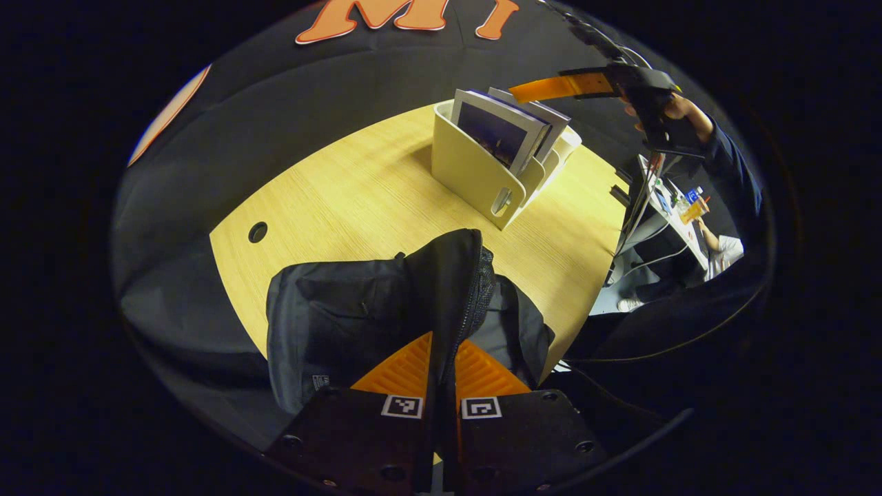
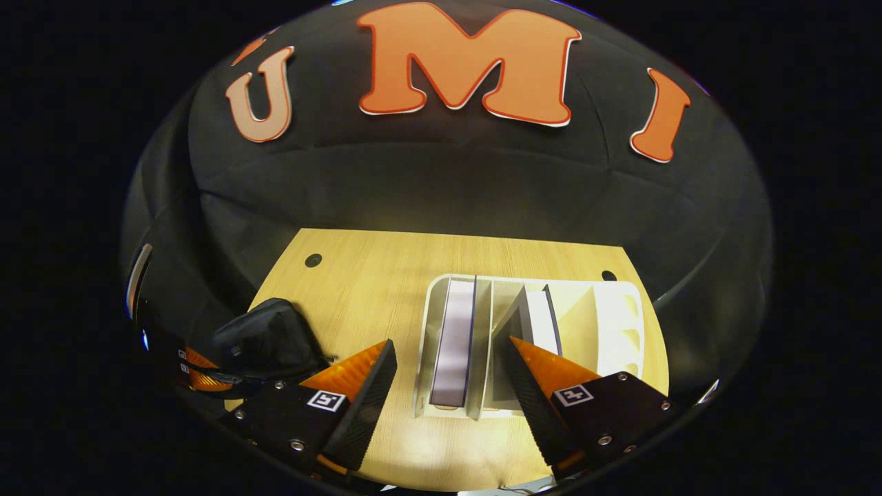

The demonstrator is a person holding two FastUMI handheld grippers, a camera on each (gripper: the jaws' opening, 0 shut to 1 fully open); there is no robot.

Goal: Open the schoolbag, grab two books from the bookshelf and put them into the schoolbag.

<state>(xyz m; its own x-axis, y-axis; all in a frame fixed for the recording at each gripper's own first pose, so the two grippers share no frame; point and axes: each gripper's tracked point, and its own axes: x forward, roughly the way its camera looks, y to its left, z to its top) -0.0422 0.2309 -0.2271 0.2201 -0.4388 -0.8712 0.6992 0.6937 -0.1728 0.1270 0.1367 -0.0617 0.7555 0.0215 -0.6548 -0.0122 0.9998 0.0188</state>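
My left gripper (image 1: 441, 365) sits at the bottom centre of the left gripper view, fingers nearly together, pinching a fold of black fabric. My right gripper (image 2: 448, 393), low in the right gripper view, is spread wide, holding nothing.

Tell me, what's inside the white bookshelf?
The bookshelf holds two books: one book in the first slot, another book in the next. The books' lower parts are hidden by the dividers.

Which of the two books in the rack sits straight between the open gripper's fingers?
The book in the leftmost slot of the bookshelf, standing upright. The other book leans in the next slot, beside the right gripper's right finger.
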